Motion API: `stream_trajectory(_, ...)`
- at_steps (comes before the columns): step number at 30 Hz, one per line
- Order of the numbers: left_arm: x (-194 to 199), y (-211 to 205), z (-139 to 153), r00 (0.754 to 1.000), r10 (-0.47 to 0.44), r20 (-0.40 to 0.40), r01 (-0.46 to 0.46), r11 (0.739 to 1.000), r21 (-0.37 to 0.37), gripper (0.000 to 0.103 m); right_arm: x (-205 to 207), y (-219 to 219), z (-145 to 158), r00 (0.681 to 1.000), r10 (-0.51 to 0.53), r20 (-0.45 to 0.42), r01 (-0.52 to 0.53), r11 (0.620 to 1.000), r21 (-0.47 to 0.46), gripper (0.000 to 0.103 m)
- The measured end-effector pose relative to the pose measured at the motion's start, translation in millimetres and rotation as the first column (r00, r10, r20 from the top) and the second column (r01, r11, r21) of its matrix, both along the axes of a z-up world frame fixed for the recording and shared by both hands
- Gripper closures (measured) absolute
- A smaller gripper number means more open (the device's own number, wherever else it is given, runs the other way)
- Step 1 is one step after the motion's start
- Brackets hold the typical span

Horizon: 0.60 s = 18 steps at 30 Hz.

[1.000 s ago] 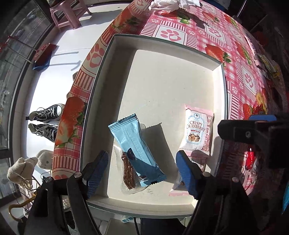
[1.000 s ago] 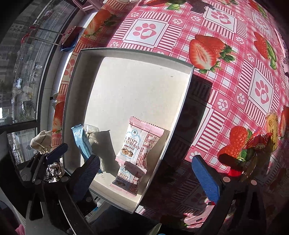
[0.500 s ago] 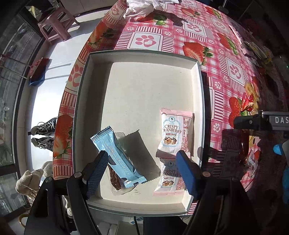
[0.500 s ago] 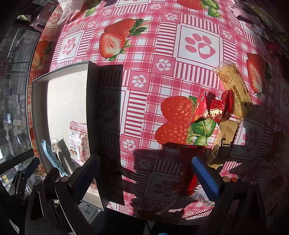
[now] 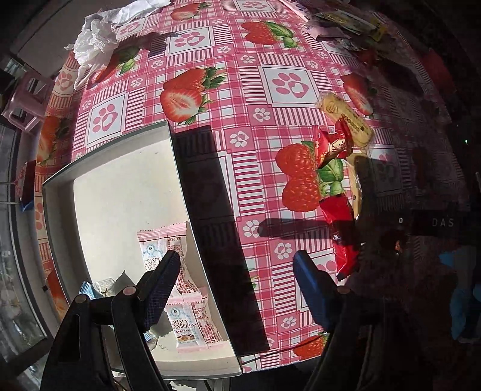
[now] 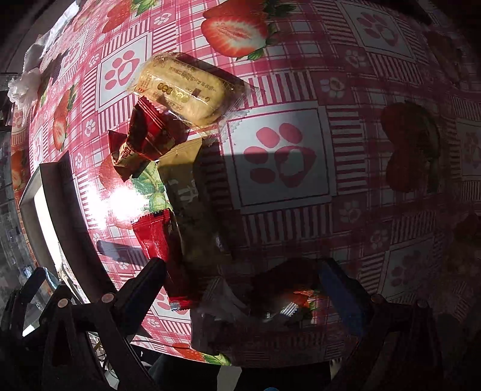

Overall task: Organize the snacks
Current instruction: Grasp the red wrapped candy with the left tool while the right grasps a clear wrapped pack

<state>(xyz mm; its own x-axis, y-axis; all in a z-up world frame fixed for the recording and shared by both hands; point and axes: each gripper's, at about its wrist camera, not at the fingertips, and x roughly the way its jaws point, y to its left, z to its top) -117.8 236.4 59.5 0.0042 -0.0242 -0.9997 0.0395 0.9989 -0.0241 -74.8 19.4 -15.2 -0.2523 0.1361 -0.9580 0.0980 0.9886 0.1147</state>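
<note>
The white tray (image 5: 60, 192) holds two pink Crispy Cranberry packets (image 5: 192, 324) and a blue wafer bar (image 5: 85, 288), partly hidden by my left finger. My left gripper (image 5: 237, 285) is open and bare, straddling the tray's right wall. To its right lie loose snacks: a yellow cake pack (image 5: 345, 120), a red candy (image 5: 333, 144) and a red packet (image 5: 342, 234). My right gripper (image 6: 243, 288) stands open over the same pile: yellow cake (image 6: 183, 87), red candy (image 6: 144, 135), olive packet (image 6: 192, 195), red packet (image 6: 162, 249). A shadowed clear-wrapped snack (image 6: 255, 309) lies between its fingers.
The pink strawberry and paw-print tablecloth (image 5: 282, 84) covers the table. Crumpled white plastic (image 5: 96, 39) sits at the far left corner, and more wrappers (image 5: 345, 21) lie along the far edge. The tray's corner (image 6: 33, 192) shows left of the right gripper. The table's near edge runs just below both grippers.
Both grippers have swept right, away from above the tray and toward the loose snacks, rolling as they went. The right one now hangs over the snack pile. Both stayed open.
</note>
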Motion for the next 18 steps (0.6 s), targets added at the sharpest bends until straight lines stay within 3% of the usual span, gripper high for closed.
stream_trajectory(4, 36.1, -36.4, -9.6, 0.998, -0.056, -0.012, 0.055, 0.998, -0.026, 0.023, -12.5, -49.0, -8.7, 0.999, -0.048, -0.002, 0.048, 0.997, -0.061, 0.001)
stream_trajectory(10, 78.6, -81.7, -28.2, 0.979, -0.203, 0.001, 0.202, 0.977, 0.068, 0.023, -37.7, -96.5, -28.9, 0.996, -0.078, -0.038, 0.072, 0.99, -0.122, 0.0)
stream_trajectory(18, 111.3, -118.6, -60.3, 0.966, -0.257, -0.036, 0.26, 0.962, 0.086, 0.023, -54.5, -91.5, -24.9, 0.999, -0.036, 0.015, 0.037, 0.991, -0.126, 0.0)
